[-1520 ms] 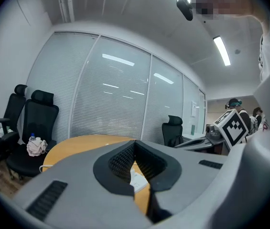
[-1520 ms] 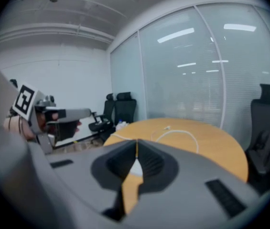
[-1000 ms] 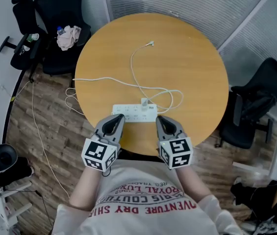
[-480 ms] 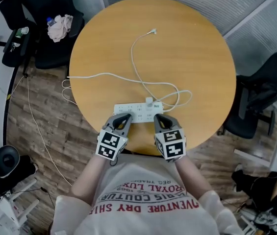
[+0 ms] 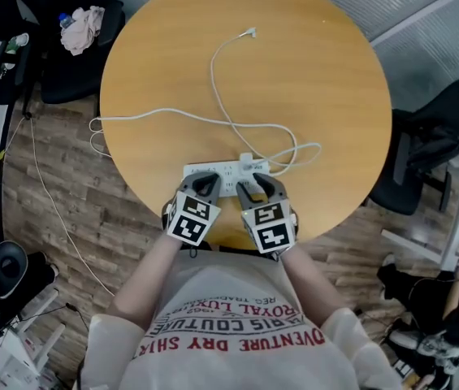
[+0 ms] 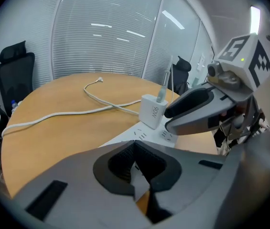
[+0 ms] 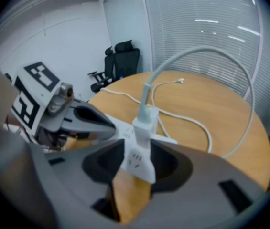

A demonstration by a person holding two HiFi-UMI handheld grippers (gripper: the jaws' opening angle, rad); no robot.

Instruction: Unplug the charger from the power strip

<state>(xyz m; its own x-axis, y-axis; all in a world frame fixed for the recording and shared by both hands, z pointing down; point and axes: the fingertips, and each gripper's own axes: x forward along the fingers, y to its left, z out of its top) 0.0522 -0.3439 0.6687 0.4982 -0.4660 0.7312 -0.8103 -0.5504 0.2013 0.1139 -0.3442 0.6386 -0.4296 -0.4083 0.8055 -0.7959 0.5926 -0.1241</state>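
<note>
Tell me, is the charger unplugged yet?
Not yet. Done: the right hand-held gripper is at the power strip. In hand: its jaws have just been opening, the strip between them, ungripped. Left: grip the charger, still plugged in, and pull it out.

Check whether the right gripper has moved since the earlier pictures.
Yes. The right gripper has advanced from short of the power strip onto its end by the charger; its jaws have just been opening, with the strip between them.
</note>
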